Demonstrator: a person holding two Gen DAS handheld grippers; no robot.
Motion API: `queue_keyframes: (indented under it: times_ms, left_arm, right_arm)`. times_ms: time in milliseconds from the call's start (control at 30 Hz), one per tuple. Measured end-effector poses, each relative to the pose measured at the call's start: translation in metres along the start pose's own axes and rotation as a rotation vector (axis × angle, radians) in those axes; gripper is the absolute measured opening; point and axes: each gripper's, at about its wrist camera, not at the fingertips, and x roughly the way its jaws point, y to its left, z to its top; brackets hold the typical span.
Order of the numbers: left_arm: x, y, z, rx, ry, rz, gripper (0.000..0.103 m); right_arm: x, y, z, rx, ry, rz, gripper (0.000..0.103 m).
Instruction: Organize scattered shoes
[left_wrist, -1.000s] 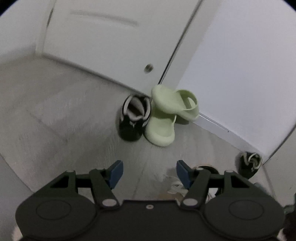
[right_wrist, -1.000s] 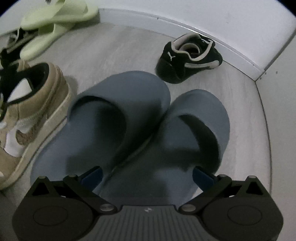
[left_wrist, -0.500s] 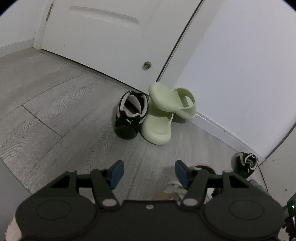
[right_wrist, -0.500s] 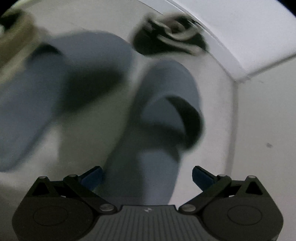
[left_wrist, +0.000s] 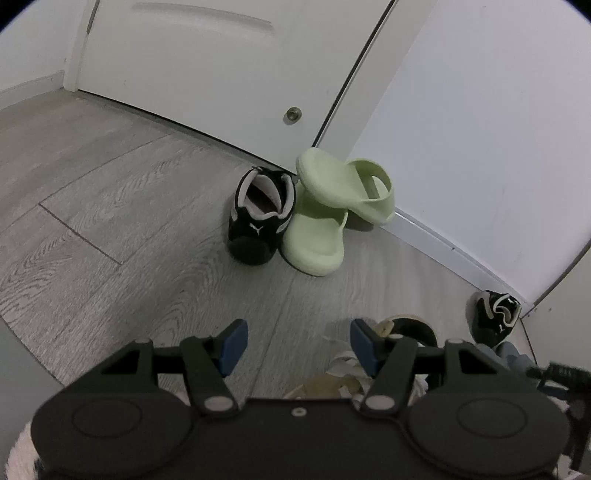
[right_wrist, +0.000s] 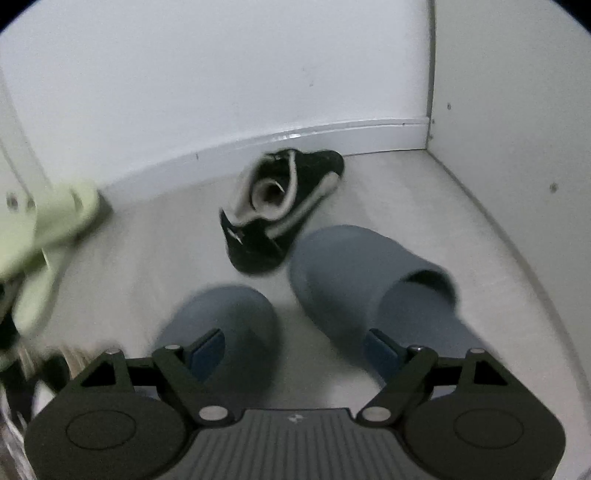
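Both claws gape empty over the floor (left_wrist: 110, 206): left claw (left_wrist: 295, 345) faces a black sneaker (left_wrist: 258, 218) touching stacked green slides (left_wrist: 325, 221) by the door (left_wrist: 221, 62), right claw (right_wrist: 293, 350) hovers above two blue slippers (right_wrist: 354, 273) near another black sneaker (right_wrist: 273, 214).

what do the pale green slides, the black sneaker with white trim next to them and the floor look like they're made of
Pale green slides: probably moulded foam or rubber; one-piece, thick, matte, no seams. Black sneaker with white trim: looks like suede or soft fabric with a dull nap, over a black rubbery heel; exact textile unclear. Floor: grey wood-grain planks with visible joints, likely laminate or vinyl, low sheen.
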Motion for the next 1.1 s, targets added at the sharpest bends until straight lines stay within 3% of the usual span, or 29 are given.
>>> queue_keyframes:
  times_ms: [133,167,233,333,367,400,533,600,633,700,800,833,900,967,1100]
  left_arm:
    - [-0.001,0.000,0.000,0.001,-0.002,0.001,0.063]
    - [-0.001,0.000,0.000,0.001,-0.001,0.001,0.063]
    - [0.000,0.000,0.000,0.001,0.001,0.001,0.063]
    - [0.000,-0.001,0.000,0.003,0.004,0.001,0.063]
    - [0.001,-0.001,0.000,0.004,0.004,0.001,0.063]
    - [0.001,-0.001,0.000,0.005,0.004,0.002,0.063]
    - [0.000,-0.001,0.000,0.009,0.007,0.005,0.063]
    - [0.000,-0.001,0.000,0.012,0.009,0.006,0.063]
    - [0.000,-0.001,0.000,0.013,0.012,0.007,0.063]
    - [0.001,-0.001,0.000,0.017,0.018,0.008,0.064]
    - [0.002,-0.004,0.000,0.031,0.024,0.014,0.064]
    - [0.003,-0.004,0.000,0.036,0.025,0.016,0.063]
    - [0.002,-0.007,-0.001,0.054,0.025,0.023,0.064]
    - [0.002,-0.008,-0.001,0.065,0.025,0.029,0.064]
    - [0.004,-0.010,-0.002,0.082,0.034,0.042,0.064]
  right_arm:
    - [0.012,0.006,-0.005,-0.008,-0.014,0.005,0.082]
    - [0.017,0.003,-0.004,-0.007,-0.019,0.019,0.076]
    - [0.017,-0.005,-0.005,0.026,-0.018,0.091,0.061]
    - [0.018,-0.016,-0.005,0.050,0.010,0.121,0.035]
    - [0.021,-0.018,-0.005,0.043,0.031,0.114,0.012]
    - [0.023,-0.019,-0.006,0.037,0.053,0.107,0.007]
    - [0.029,-0.017,-0.020,0.007,0.158,0.085,0.007]
    - [0.023,-0.016,-0.018,0.006,0.128,0.086,0.012]
    - [0.011,-0.016,-0.013,0.038,0.052,0.095,0.013]
    - [0.000,-0.020,-0.009,0.078,-0.039,0.089,0.037]
    - [-0.012,-0.023,-0.008,0.085,-0.158,0.007,0.050]
    - [-0.013,-0.025,-0.008,0.078,-0.167,-0.012,0.053]
    - [-0.013,-0.028,-0.008,0.071,-0.173,-0.051,0.068]
    - [-0.007,-0.035,-0.007,0.091,-0.163,-0.070,0.075]
    - [0.016,-0.050,-0.003,0.176,-0.091,-0.021,0.074]
